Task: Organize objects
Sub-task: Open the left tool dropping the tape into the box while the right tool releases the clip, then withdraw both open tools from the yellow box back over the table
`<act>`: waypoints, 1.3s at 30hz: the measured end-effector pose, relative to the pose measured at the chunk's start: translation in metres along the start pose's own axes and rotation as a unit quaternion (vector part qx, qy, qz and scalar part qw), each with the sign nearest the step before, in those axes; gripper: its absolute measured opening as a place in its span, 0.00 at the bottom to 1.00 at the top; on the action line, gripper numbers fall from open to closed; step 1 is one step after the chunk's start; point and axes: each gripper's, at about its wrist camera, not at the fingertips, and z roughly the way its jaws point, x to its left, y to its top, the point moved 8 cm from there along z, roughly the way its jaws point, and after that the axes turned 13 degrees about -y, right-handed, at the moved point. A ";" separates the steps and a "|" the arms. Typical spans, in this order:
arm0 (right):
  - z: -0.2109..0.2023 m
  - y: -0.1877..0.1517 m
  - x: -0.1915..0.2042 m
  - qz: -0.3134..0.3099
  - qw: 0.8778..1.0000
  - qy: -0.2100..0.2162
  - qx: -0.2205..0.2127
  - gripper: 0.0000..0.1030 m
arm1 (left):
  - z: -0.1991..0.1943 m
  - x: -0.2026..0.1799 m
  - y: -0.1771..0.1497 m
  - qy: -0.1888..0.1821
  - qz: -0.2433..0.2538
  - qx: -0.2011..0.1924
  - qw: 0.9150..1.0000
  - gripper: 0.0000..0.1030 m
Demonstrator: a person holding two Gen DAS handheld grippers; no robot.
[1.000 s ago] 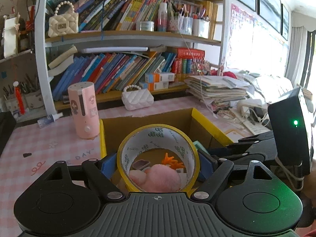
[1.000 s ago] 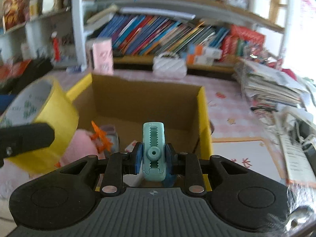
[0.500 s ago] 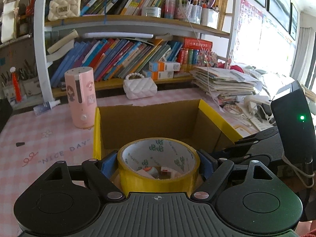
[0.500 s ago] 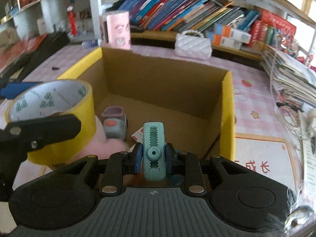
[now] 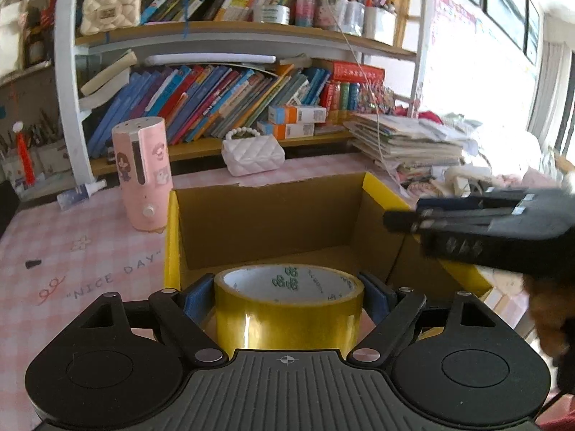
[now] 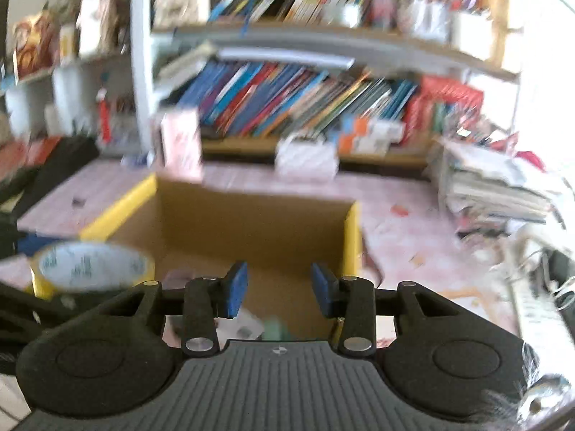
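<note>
My left gripper (image 5: 287, 292) is shut on a yellow tape roll (image 5: 287, 309), held level at the near edge of an open cardboard box with yellow flaps (image 5: 266, 215). The roll also shows at the left of the right wrist view (image 6: 91, 269). My right gripper (image 6: 279, 289) is open and empty above the box (image 6: 251, 222); it appears blurred at the right of the left wrist view (image 5: 485, 222). A teal clip (image 6: 275, 327) lies blurred in the box below it.
A pink cylinder device (image 5: 142, 172) and a white quilted purse (image 5: 251, 154) stand behind the box on the pink checked tablecloth (image 5: 72, 251). A bookshelf (image 5: 215, 100) fills the back. A paper stack (image 5: 406, 140) lies at the right.
My right gripper opened and let go of the teal clip, which dropped into the box, then lifted. My left gripper tilted the tape roll level and lowered it toward the box.
</note>
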 end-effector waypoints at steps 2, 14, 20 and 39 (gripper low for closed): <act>-0.001 0.000 -0.006 0.011 1.000 -0.003 0.002 0.36 | 0.005 -0.004 0.000 0.005 0.016 0.005 1.000 0.82; -0.013 -0.021 -0.006 0.020 0.999 -0.001 0.032 0.40 | 0.011 -0.008 -0.012 0.018 0.012 0.029 0.999 0.84; -0.021 -0.022 -0.006 0.046 0.998 -0.005 0.037 0.45 | -0.028 -0.017 -0.003 0.018 0.006 -0.040 0.999 0.85; -0.073 -0.042 0.053 0.056 0.995 -0.061 0.051 0.99 | -0.124 0.038 -0.043 0.171 -0.076 -0.067 0.980 0.99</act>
